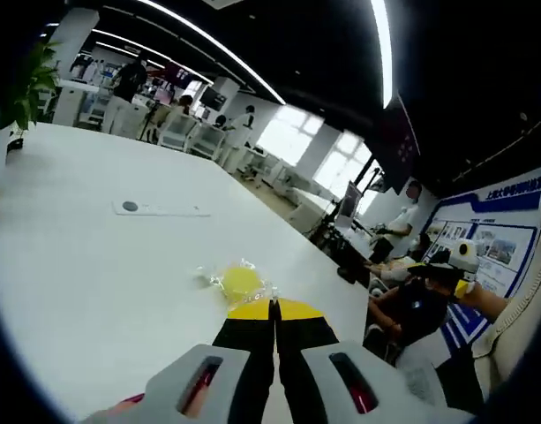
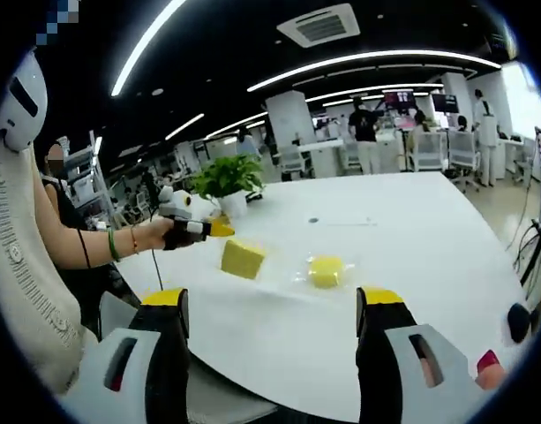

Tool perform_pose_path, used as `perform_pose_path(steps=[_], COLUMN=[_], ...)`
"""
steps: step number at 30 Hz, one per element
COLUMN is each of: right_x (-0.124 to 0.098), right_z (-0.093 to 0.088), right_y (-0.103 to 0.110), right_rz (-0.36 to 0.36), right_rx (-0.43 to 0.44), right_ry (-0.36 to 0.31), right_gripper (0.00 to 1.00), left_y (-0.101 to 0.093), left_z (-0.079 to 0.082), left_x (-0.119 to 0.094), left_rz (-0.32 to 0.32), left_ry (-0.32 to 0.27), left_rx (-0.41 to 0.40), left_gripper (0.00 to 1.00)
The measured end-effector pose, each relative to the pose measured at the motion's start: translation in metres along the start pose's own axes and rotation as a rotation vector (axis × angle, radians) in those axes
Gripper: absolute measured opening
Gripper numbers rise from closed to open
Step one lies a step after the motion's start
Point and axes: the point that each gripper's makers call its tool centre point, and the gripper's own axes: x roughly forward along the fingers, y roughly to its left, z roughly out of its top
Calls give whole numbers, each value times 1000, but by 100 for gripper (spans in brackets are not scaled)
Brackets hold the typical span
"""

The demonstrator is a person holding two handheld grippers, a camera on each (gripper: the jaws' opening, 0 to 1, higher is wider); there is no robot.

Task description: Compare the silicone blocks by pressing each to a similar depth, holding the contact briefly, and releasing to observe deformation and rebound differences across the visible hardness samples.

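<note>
You're between presses right now. Your left gripper (image 1: 274, 311) has its jaws pressed together, hovering just short of the wrapped yellow block (image 1: 241, 283) near the table's (image 1: 93, 291) front edge. Your right gripper (image 2: 274, 305) hangs back off the table with jaws spread wide. A bare yellow block (image 2: 243, 258) sits beside the wrapped one, near the left edge. Next, I'd say, bring the closed tip down onto one block, squarely and gently.
</note>
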Motion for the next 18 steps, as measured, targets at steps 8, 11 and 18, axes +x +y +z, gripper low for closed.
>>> perform_pose_path(steps=[8,11,18], right_x=[-8,-9,-7], right_z=[-12,-12,-15], right_y=[-12,-14,-12], right_rz=[-58,-72,-88], right_rx=[34,47,57], right_ry=[37,30,36], right_gripper=[70,69,67], left_y=[42,62,113], left_z=[1,8,8], left_x=[9,9,13], left_rz=[53,98,166], left_ry=[-39,-48,-43], left_rx=[-83,-95,-119], left_gripper=[0,0,0])
